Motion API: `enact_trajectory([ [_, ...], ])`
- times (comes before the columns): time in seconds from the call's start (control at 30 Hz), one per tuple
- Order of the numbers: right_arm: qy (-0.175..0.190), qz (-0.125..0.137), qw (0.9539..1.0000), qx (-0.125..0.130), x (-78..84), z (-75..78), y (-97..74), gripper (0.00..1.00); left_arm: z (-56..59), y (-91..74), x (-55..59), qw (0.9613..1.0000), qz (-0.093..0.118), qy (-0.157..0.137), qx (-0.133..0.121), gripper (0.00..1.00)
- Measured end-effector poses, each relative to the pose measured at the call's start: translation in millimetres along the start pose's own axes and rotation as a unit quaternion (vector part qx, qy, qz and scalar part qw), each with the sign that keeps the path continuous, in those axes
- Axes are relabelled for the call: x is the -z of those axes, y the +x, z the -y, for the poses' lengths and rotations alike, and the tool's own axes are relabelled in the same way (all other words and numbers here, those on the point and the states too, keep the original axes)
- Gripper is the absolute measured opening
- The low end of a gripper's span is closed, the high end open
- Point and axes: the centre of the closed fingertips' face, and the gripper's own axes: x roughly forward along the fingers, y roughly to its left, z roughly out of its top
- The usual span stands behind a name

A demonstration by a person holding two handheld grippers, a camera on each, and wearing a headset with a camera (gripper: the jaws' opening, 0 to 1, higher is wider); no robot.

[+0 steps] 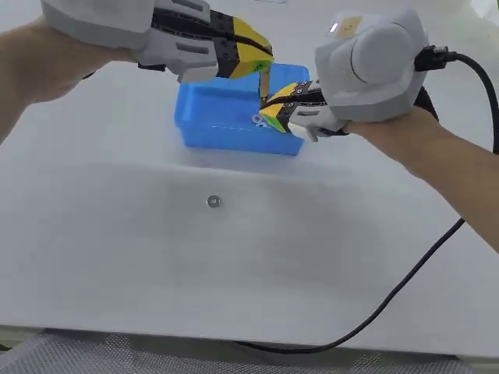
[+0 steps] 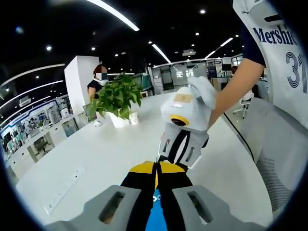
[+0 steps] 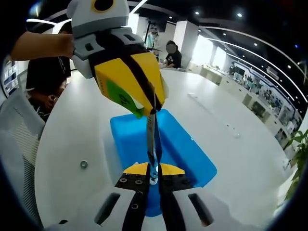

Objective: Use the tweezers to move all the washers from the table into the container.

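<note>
You are holding the tweezers [image 3: 152, 137] between both grippers, above a blue container [image 1: 226, 139]. The tweezers are thin and metallic. They are standing nearly upright, with their tips pointing down into the container.

Your left gripper [image 3: 154, 107] is pinching their upper end, its yellow jaws pressed together on them. Your right gripper [image 3: 154, 169] is squeezing them lower down, its jaws closed in on the two slim arms. Something small and shiny is sitting at the tips, but it is too small to identify.

The container is a rectangular, open-topped plastic box. A few silvery washers [image 1: 259, 119] are lying inside it, just beneath the right gripper. One washer [image 1: 214, 202], a small grey ring, is lying alone on the table [image 1: 117, 257], well apart from the container and nearer to you.

The table is wide, white and smooth. A black cable [image 1: 405, 284] is trailing from the right gripper across it and dropping over the near edge.

Around you, a large open office is stretching away under a dark ceiling with long strip lights and small round spots. A leafy green plant [image 2: 115, 96] in a white pot is standing farther along the white surface. People are standing and sitting in the background.
</note>
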Motion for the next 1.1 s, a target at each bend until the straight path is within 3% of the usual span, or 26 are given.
enact_trajectory([
  [0.43, -0.006, -0.007, 0.9998, 0.015, -0.2, -3.2, -7.8, 0.11, -0.5, -5.4, -6.0, 0.9997, -0.012, 0.009, -0.022, 0.04],
  [0.73, -0.005, 0.001, 0.9994, 0.035, -11.4, -7.9, -23.7, 0.11, 12.3, -28.2, -26.7, 0.9996, -0.001, 0.016, -0.024, 0.04],
  [0.83, -0.010, 0.011, 0.9991, 0.040, -17.7, -14.4, -29.9, 0.11, 24.3, -40.4, -34.3, 0.9996, 0.008, 0.020, -0.016, 0.04],
  [0.9, -0.043, 0.032, 0.9973, 0.051, -27.3, -21.9, -34.5, 0.11, 30.1, -47.1, -34.2, 0.9995, 0.006, 0.023, -0.019, 0.04],
  [0.93, -0.052, 0.029, 0.9969, 0.051, -26.9, -29.5, -36.1, 0.11, 32.2, -49.6, -32.7, 0.9995, 0.002, 0.024, -0.020, 0.04],
  [1.03, -0.066, 0.035, 0.9965, 0.038, -28.4, -48.4, -37.7, 0.11, 39.4, -57.3, -28.7, 0.9996, -0.003, 0.018, -0.023, 0.04],
  [1.1, -0.068, 0.035, 0.9966, 0.030, -28.7, -59.3, -38.1, 0.11, 44.0, -62.8, -32.9, 0.9994, 0.014, 0.009, -0.031, 0.04],
])
